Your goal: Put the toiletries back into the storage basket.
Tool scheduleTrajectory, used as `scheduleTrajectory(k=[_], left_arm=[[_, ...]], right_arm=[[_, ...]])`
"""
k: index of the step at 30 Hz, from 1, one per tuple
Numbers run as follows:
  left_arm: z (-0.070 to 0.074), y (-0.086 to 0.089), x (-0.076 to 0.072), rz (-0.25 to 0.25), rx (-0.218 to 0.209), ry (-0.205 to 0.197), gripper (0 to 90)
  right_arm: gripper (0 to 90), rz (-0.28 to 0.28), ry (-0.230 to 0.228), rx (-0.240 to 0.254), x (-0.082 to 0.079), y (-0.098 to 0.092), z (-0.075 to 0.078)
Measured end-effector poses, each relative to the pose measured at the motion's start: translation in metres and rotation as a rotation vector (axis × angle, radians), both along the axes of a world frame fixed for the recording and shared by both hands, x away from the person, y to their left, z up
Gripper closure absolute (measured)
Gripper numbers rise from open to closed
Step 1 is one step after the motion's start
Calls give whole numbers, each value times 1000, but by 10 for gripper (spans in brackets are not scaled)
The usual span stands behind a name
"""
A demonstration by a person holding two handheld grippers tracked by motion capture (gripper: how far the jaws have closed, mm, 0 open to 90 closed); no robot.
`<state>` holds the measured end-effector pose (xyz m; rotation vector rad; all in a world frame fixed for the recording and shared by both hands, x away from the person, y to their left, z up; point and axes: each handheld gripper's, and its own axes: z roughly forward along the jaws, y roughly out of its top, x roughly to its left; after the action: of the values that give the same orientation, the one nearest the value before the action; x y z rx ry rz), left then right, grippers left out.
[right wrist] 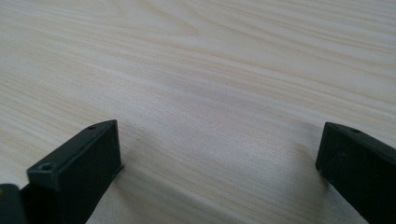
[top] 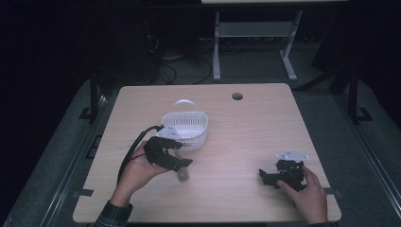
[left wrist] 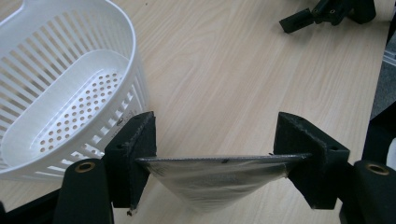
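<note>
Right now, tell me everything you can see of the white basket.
The white basket is an oval tub of what looks like plastic, with slotted walls, a floor of round holes and a thin arched handle raised at its far side. It stands upright and empty on the wooden table, left of centre. The left tool hovers just in front, gripping a clear sheet; no contact with the basket is visible.

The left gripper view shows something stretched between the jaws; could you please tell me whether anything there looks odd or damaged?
Nothing looks damaged. The left gripper holds a thin clear plastic piece edge-on between its jaws, sagging below them, beside the white slotted plastic basket, which stands upright and empty on the pale wooden table. What the piece is, I cannot tell.
</note>
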<state>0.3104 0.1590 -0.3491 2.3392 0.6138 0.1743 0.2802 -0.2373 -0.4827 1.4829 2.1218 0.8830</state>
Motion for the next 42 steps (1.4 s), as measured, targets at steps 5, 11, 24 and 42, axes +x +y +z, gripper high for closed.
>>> scheduleTrajectory(k=[5, 11, 24, 42], left_arm=[[3, 3, 2, 6, -2, 1, 294], [11, 7, 5, 11, -11, -11, 294], [27, 12, 11, 16, -22, -28, 295], [53, 12, 19, 6, -48, -48, 295]], right_arm=[[0, 0, -1, -1, 0, 0, 0], [0, 2, -1, 0, 0, 0, 0], [0, 0, -1, -1, 0, 0, 0], [0, 1, -2, -1, 0, 0, 0]])
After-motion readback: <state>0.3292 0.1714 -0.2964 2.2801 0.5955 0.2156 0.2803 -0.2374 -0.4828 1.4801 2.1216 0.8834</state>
